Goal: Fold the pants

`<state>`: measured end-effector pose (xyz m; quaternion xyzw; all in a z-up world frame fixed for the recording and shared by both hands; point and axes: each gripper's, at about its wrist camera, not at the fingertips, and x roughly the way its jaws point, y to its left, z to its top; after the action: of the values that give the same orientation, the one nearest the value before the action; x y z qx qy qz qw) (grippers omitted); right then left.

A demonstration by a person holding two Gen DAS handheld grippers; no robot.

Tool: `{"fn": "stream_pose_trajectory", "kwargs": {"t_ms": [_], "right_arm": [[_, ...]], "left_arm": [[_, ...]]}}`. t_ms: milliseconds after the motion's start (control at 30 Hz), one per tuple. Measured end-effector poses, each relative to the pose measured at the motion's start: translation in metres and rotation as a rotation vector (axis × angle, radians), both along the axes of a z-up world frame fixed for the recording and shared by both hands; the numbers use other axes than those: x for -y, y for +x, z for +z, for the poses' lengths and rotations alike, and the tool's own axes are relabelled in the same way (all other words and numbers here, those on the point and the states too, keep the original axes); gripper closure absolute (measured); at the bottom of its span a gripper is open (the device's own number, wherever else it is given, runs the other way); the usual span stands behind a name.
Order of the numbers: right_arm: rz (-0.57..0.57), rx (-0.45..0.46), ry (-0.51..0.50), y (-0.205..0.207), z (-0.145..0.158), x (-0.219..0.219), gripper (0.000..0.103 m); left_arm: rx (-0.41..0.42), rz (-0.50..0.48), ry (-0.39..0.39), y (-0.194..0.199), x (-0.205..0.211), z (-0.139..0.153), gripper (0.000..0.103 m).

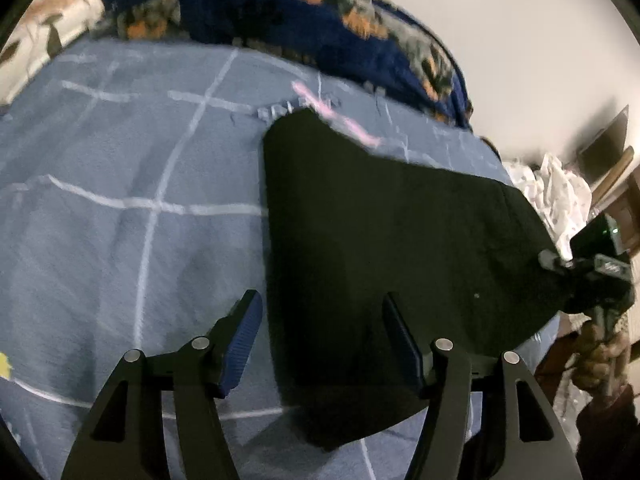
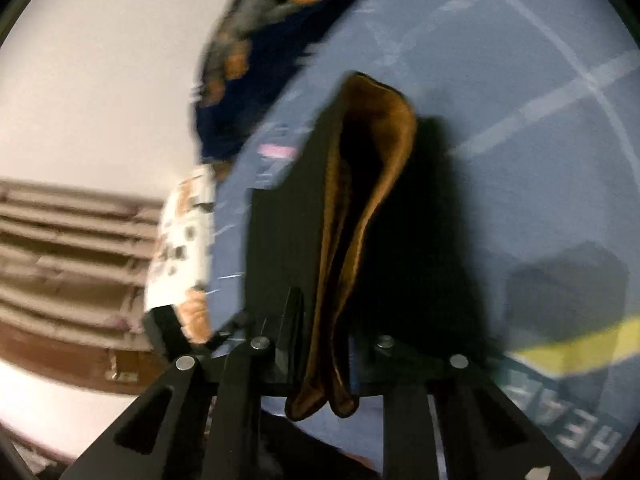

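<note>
Left wrist view: left gripper (image 1: 322, 340) hovered with jaws spread, empty, over black pants (image 1: 380, 240) on blue bedspread (image 1: 100, 220).
Right gripper (image 2: 324, 344): clamped on lifted pants (image 2: 360, 200) edge, brown lining showing.

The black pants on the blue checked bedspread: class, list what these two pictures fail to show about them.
1. Left wrist view: the black pants are too dark to show folds, and the open left gripper covers their near edge.
2. Right wrist view: motion blur smears the blue checked bedspread.
3. Right wrist view: the right gripper's fingertips are buried in cloth.
</note>
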<state>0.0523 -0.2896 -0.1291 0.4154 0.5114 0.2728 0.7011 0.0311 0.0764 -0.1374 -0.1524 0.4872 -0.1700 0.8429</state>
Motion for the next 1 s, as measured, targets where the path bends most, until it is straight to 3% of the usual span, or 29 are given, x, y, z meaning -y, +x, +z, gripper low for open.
{"fn": "stream_pose_trajectory", "kwargs": {"t_ms": [67, 100, 167, 233, 300, 433, 700, 867, 967, 1000], "right_arm": [[0.006, 0.084, 0.195, -0.002, 0.011, -0.004, 0.084], [0.003, 0.111, 0.219, -0.003, 0.011, -0.001, 0.085], [-0.038, 0.081, 0.136, -0.004, -0.008, 0.014, 0.086], [-0.103, -0.043, 0.019, -0.008, -0.046, 0.035, 0.085], [-0.14, -0.095, 0.041, -0.02, -0.068, 0.05, 0.085], [-0.126, -0.042, -0.009, -0.027, -0.057, 0.047, 0.082], [-0.136, -0.042, -0.036, -0.026, -0.052, 0.049, 0.075], [-0.186, -0.006, -0.063, -0.037, -0.032, 0.062, 0.046], [-0.186, 0.004, -0.133, -0.034, -0.023, 0.069, 0.028], [-0.182, 0.003, -0.136, -0.031, -0.023, 0.071, 0.026]], "left_arm": [[0.024, 0.012, -0.005, 0.0, -0.003, 0.007, 0.04], [0.021, 0.013, -0.005, 0.002, -0.004, 0.008, 0.039], [0.002, 0.01, 0.001, 0.004, -0.003, 0.005, 0.039], [-0.015, -0.006, 0.007, 0.004, 0.002, -0.001, 0.039], [-0.02, -0.022, 0.029, 0.004, 0.006, -0.004, 0.039], [-0.034, -0.042, 0.054, 0.004, 0.013, -0.011, 0.039], [-0.048, -0.049, 0.041, 0.006, 0.016, -0.015, 0.038], [-0.047, -0.039, 0.025, 0.007, 0.009, -0.013, 0.038], [-0.041, -0.038, 0.021, 0.007, 0.005, -0.011, 0.038], [-0.041, -0.038, 0.02, 0.008, 0.004, -0.011, 0.038]]}}
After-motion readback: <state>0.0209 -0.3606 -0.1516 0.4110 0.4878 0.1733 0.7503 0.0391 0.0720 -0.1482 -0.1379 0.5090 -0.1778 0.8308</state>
